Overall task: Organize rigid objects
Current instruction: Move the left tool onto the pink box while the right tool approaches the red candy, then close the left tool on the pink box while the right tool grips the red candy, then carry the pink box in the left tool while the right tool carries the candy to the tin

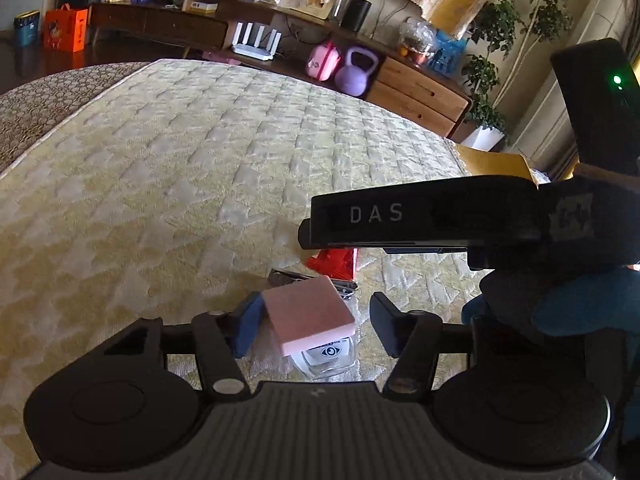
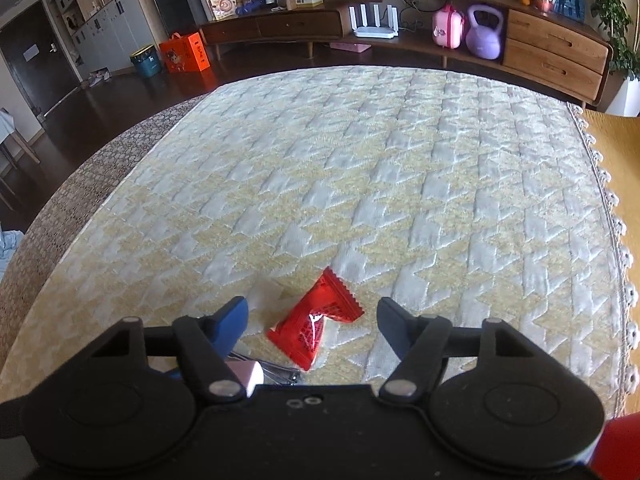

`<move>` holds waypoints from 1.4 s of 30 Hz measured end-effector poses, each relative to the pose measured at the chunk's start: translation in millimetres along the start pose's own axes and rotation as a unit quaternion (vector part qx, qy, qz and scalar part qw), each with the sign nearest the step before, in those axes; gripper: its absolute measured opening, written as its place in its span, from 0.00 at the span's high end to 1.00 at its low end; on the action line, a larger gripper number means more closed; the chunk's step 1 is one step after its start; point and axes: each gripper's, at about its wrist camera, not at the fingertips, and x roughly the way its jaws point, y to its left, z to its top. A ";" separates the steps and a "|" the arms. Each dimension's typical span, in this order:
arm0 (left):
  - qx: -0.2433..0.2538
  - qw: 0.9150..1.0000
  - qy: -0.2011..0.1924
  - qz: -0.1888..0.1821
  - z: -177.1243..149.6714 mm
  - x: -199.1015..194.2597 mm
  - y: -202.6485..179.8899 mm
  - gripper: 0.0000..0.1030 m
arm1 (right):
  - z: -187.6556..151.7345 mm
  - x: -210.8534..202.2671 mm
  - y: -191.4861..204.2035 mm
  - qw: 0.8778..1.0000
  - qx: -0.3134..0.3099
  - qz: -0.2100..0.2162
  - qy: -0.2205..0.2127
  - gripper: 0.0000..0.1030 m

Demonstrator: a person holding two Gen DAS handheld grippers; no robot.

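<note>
Left gripper [image 1: 316, 330] is nearest to its target: the pink-lidded clear jar [image 1: 310, 318] sits right between its fingers, tilted, lid corner toward me, clear body with an eye-logo label below the lid. Left pad [image 1: 246, 328] looks touching or almost touching the lid edge; the right pad stands clear of it with quilt showing in the gap, so I read it as not clamped yet, jaws partly spread around the jar. Just beyond the jar lies a small metal item [image 1: 288, 276], looks like clippers, can't confirm. Past that, the red wrapper packet [image 1: 336, 262], mostly hidden in the left view under the right-hand tool body marked DAS [image 1: 420, 220] crossing from the right. Right gripper [image 2: 312, 326]: fingers apart, nothing pinched, packet [image 2: 316, 324] lying flat on the quilted cover [image 2: 360, 168] straight ahead in the gap and slightly beyond the tips. Packet's long axis runs diagonally, near-left to far-right, serrated end far. My call: jaws close across that diagonal, so a bit of wrist roll would square the grip. The jar's lid [image 2: 246, 374] shows at the right view's lower left, behind its left finger, so the two tools are working close together; collision risk there. Far end of the cover is bare; sideboard [image 2: 400, 28] well beyond.
</note>
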 end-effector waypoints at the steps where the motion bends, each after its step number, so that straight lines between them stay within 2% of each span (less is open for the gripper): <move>1: -0.003 1.000 0.000 0.001 -0.1 0.7 0.8 0.47 | -0.2 0.7 -0.1 1.000 0.001 -0.002 0.000 0.34; 2: -0.005 1.000 0.001 0.003 -0.9 1.4 2.4 0.51 | -0.5 1.3 -0.1 1.000 0.003 -0.002 0.000 0.35; 6: 0.001 1.000 -0.002 0.008 -1.2 1.3 1.7 0.55 | -2.2 4.5 0.5 1.000 0.009 -0.008 -0.002 0.43; 12: 0.000 1.000 -0.006 0.005 -0.9 1.6 3.6 0.55 | -5.5 4.4 4.1 1.000 0.004 -0.014 -0.009 0.57; 14: 0.002 1.000 -0.007 0.005 -1.4 1.4 3.5 0.55 | -6.8 3.4 4.5 1.000 0.005 -0.013 -0.012 0.65; 16: 0.004 1.000 -0.009 0.004 -2.4 0.9 3.3 0.55 | -7.6 1.2 4.2 1.000 0.005 -0.014 -0.015 0.67; 28: -0.003 1.000 -0.011 0.009 0.7 -11.6 7.7 0.57 | -11.7 -28.7 -6.6 0.999 0.026 -0.024 -0.038 0.71; 42: 0.017 1.000 -0.023 -0.007 7.0 -59.0 -12.8 0.57 | -37.6 -102.8 -11.7 0.997 0.026 -0.027 -0.060 0.71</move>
